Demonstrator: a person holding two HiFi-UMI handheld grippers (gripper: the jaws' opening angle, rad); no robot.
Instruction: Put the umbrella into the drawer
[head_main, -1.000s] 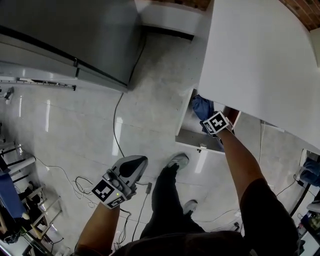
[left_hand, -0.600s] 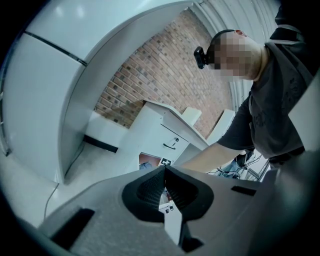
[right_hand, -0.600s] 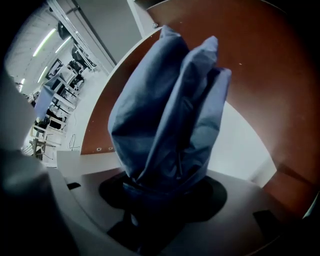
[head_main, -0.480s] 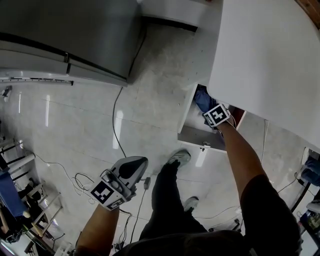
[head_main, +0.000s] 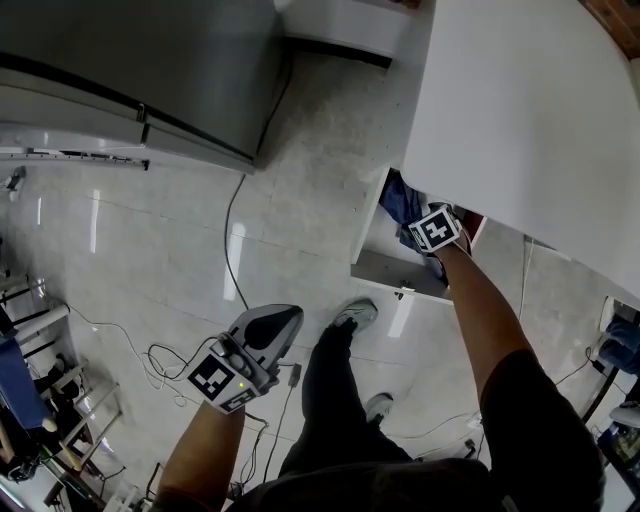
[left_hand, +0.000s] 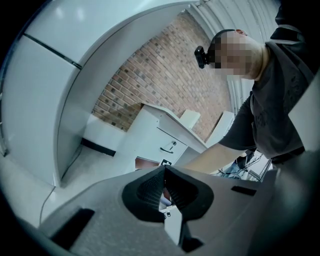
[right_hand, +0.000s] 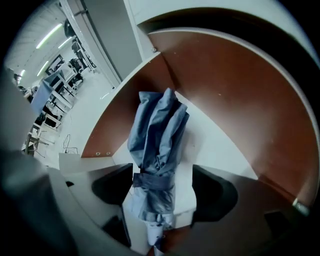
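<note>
Umbrella: the folded blue umbrella (right_hand: 157, 145) is inside the open drawer (right_hand: 225, 100), over its white floor and between the brown walls. In the right gripper view it runs from 6 o'clock up toward 12. I cannot tell whether it lies flat or leans.
Change: the fingers (right_hand: 112, 189) of the right gripper (right_hand: 164, 190) are opening, whereas a second ago they were narrower around the umbrella.
Meaning: by my reading this is the release, so the placing looks nearly finished. What probably remains is drawing the gripper out and perhaps closing the drawer.
Fingers versus umbrella: the strapped waist sits between them. One finger is at 9 o'clock, just beside the strap, and contact there is unclear. The other is at 3 o'clock, clearly apart.
Head view: blue cloth (head_main: 398, 195) shows at the drawer's (head_main: 395, 275) 11 o'clock corner, under the white counter (head_main: 530, 120). The right gripper (head_main: 435, 230) hovers over it.
Left gripper: the left gripper (left_hand: 165, 192) has its fingers together and holds nothing. It is at 7 o'clock of the drawer (head_main: 250, 355) and has barely moved since a second ago.
</note>
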